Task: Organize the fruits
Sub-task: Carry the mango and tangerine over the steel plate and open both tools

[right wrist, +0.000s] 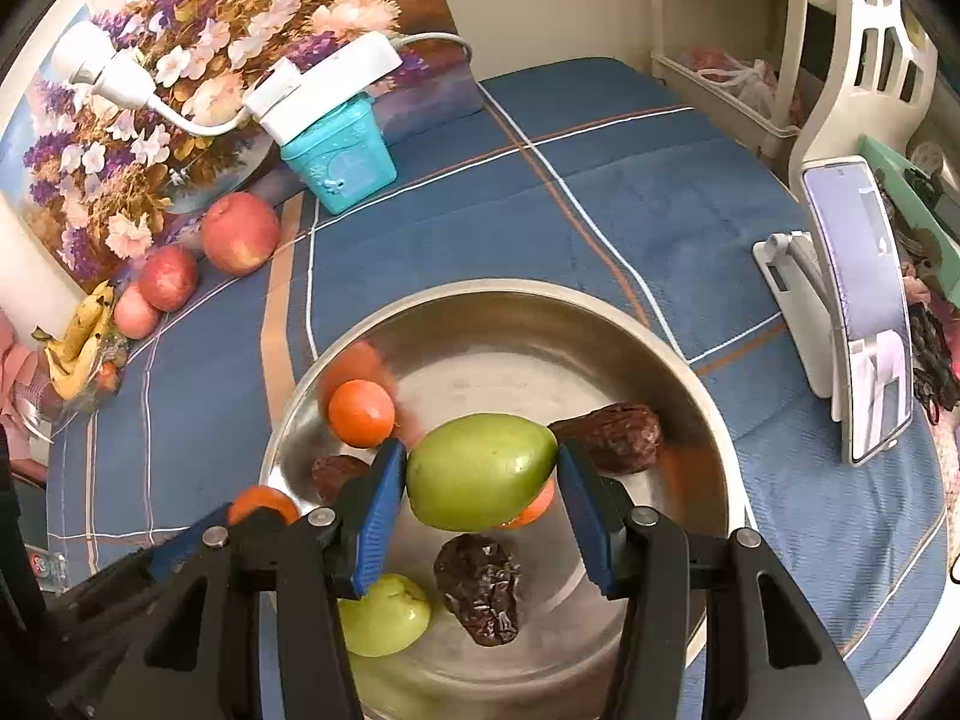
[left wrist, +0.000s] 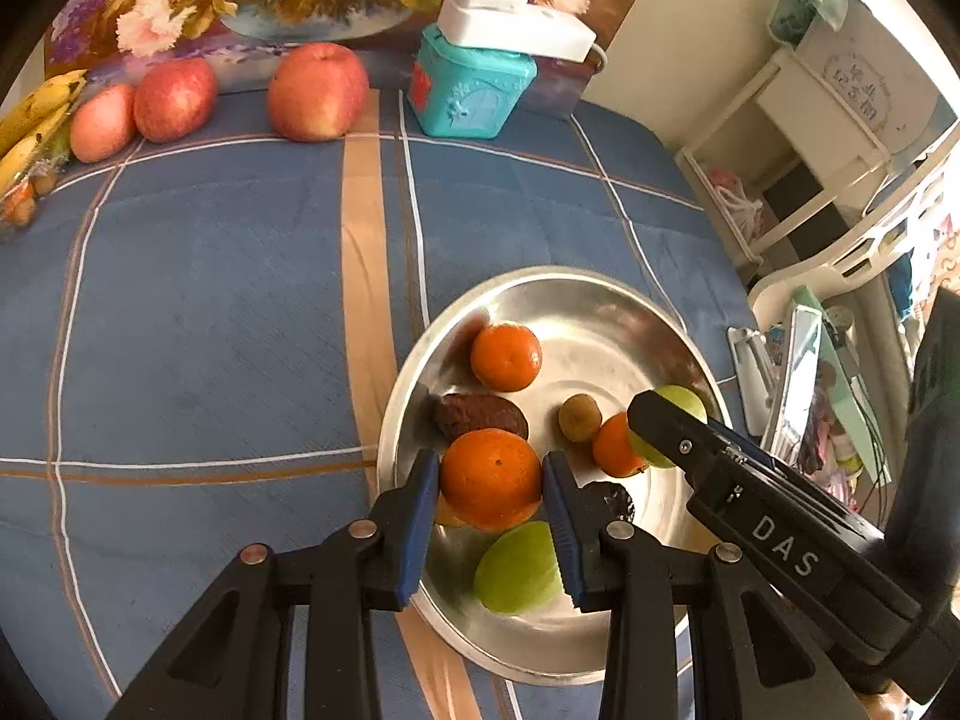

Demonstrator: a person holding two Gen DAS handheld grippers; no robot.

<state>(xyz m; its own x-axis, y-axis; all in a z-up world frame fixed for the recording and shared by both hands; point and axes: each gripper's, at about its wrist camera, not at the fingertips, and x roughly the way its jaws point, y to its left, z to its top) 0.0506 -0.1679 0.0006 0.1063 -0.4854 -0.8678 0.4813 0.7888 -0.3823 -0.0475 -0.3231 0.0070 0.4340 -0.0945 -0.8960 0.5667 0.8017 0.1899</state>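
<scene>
The left gripper [left wrist: 491, 480] has its blue pads [left wrist: 418, 516] set on either side of a tangerine [left wrist: 489, 477] at the near-left part of the steel bowl [left wrist: 600, 294]. Both pads appear to touch the peel, so I judge it clenched on the fruit, though whether the tangerine is lifted or resting among the others I cannot tell. A tangerine is light, with a soft, slightly yielding skin that grips well; taking it across its widest middle, as here, suits it, and a hard squeeze would bruise it.

The right gripper [right wrist: 480, 474] brackets a green fruit [right wrist: 480, 471], smooth and egg-shaped, perhaps a green jujube, above the middle of the bowl. The left pad touches it; the right pad sits at the fruit's pointed tip with barely any gap, so it looks grasped. That skin is firm and glossy, likely slippery, and a hold on the tapered end could let it squirt out; the belly is the safer place.

Around them in the bowl lie another tangerine [left wrist: 506, 357] at the far side, wrinkled dried red dates [right wrist: 480, 591], a second green fruit [right wrist: 384, 615] near the front and a small brownish fruit [left wrist: 579, 417]. Far left on the blue checked cloth [left wrist: 210, 300] stand three apples [left wrist: 317, 90] and bananas [left wrist: 33, 114], well apart from the bowl.
</scene>
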